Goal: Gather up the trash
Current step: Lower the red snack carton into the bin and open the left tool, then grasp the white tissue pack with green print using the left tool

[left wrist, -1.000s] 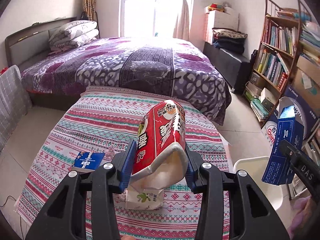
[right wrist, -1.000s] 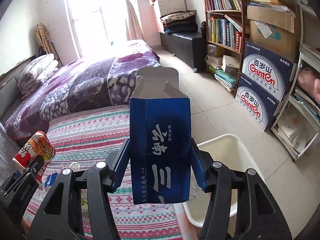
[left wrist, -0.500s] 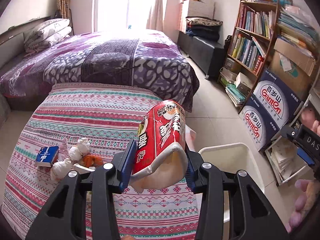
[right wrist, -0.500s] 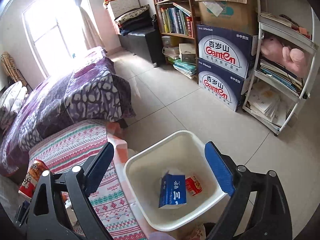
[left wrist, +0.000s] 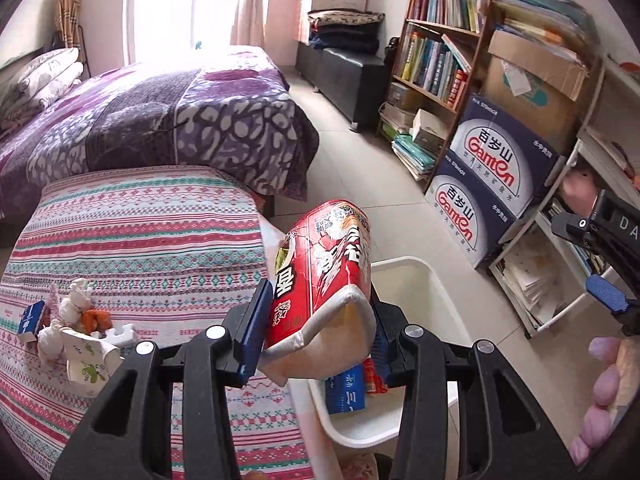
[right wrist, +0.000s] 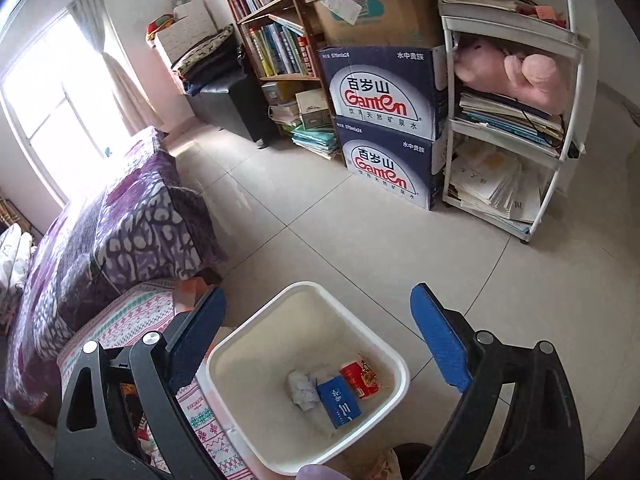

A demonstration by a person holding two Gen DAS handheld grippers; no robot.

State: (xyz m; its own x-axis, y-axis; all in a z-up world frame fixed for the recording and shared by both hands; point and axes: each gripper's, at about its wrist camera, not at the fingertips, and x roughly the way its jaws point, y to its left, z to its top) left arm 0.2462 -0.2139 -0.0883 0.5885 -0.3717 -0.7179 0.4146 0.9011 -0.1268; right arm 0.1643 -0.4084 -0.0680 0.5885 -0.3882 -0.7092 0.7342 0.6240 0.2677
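My left gripper (left wrist: 316, 332) is shut on a crushed red paper cup (left wrist: 324, 272) and holds it over the near edge of the white trash bin (left wrist: 412, 268). My right gripper (right wrist: 320, 332) is open and empty above the same bin (right wrist: 304, 292). In the bin lie a blue carton (right wrist: 338, 400), a red wrapper (right wrist: 360, 378) and a crumpled tissue (right wrist: 302, 390). More trash lies on the patterned tablecloth (left wrist: 152, 236) at the left: crumpled tissues (left wrist: 72, 308), a small blue box (left wrist: 30, 318) and a white printed carton (left wrist: 90, 360).
A purple bed (left wrist: 160, 120) stands behind the table. Stacked Ganten boxes (right wrist: 384, 128), a bookshelf (left wrist: 436, 52) and a white rack with papers (right wrist: 508, 120) line the far side. Tiled floor (right wrist: 360, 232) surrounds the bin.
My right gripper opened and dropped the blue carton into the bin. My left gripper carried the red cup rightward from above the table to over the bin.
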